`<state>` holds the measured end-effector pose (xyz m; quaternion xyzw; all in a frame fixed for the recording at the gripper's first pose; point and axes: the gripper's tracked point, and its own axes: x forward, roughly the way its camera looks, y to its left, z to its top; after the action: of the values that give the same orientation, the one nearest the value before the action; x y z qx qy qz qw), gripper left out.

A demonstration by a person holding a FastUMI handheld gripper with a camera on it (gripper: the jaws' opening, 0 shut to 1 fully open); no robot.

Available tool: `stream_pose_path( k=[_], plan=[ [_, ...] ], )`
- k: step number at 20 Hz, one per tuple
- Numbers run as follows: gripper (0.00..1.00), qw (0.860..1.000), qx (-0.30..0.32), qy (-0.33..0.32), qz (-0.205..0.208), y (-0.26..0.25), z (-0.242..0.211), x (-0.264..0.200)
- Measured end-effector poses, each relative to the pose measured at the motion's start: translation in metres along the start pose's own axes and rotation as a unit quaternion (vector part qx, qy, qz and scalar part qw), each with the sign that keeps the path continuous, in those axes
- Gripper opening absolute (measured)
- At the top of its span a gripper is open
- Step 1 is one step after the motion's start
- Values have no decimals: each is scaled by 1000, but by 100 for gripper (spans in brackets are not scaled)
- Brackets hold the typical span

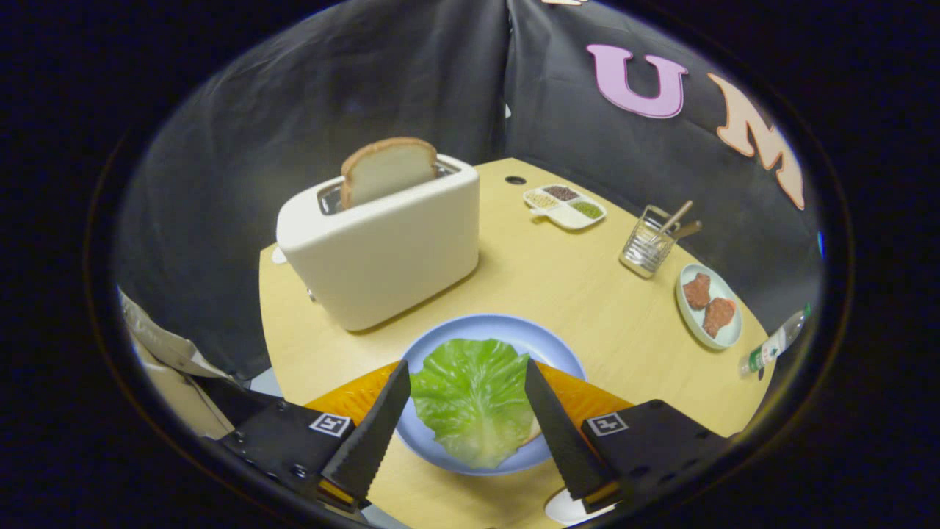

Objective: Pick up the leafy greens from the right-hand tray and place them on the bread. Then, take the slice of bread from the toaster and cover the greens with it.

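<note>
The gripper [468, 382] hangs with its fingers spread wide and gripping nothing, one on each side of the greens [472, 400], which already lie on the blue plate [514, 334] near the fingers; a sliver of bread peeks out at the leaf's right edge, so the first step looks done. The slice [389, 170] stands upright in the far slot of the white toaster [378, 253], beyond the plate and to the left, its top half clear of the slot. It will likely be light and soft, easy to dent or crumble, so a gentle pinch across its flat faces near the exposed crust seems best, then a straight lift.
</note>
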<state>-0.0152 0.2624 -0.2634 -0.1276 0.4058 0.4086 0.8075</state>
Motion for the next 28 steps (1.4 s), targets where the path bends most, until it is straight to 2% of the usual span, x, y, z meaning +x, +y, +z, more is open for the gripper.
stream_pose_path(
  k=[5, 14, 22, 28],
  plan=[
    [100, 999, 5, -30, -11, 3, 43, -15],
    [99, 996, 2, -84, 15, 37, 116, -28],
    [99, 993, 15, -108, 33, 67, 164, -17],
    [99, 994, 41, -96, 33, 72, 178, 7]
  ],
)
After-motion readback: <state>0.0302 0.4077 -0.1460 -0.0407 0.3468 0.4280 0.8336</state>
